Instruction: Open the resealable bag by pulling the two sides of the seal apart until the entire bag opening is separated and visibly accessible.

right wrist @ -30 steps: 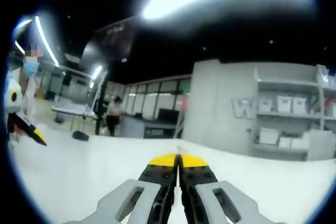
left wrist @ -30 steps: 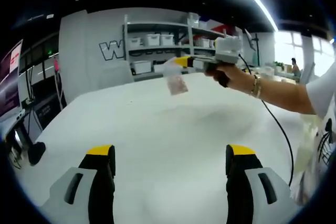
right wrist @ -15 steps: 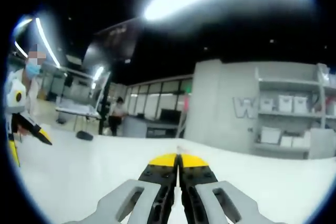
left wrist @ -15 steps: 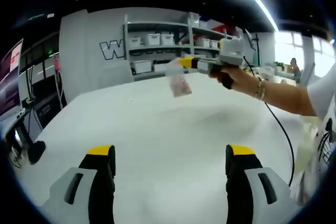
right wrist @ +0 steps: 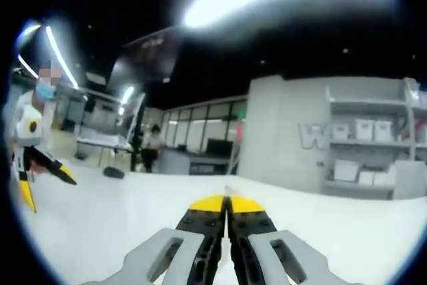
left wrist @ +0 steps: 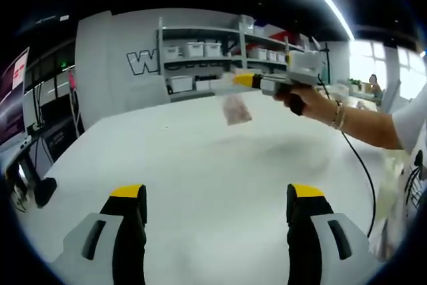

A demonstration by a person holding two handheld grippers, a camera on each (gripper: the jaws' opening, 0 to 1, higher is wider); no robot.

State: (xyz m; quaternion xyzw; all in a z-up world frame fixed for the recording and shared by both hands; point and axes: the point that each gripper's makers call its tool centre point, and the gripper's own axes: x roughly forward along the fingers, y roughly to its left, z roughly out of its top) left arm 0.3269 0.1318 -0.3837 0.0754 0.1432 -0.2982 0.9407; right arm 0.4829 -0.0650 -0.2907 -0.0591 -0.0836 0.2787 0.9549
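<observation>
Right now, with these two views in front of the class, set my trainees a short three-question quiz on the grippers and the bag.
1. True or false: the left gripper has its jaws shut.
2. What hangs from the right gripper?
   A. the bag
   B. a cable
   C. a box
3. Fill in: the bag hangs over the white ____.

Key:
1. False: they stand wide apart.
2. A
3. table

Both grippers, left gripper (left wrist: 217,211) and right gripper (right wrist: 227,206), have grey bodies, black jaws, yellow tips. The person wears a wrist bracelet (left wrist: 339,117) and white sleeve (left wrist: 412,119).
</observation>
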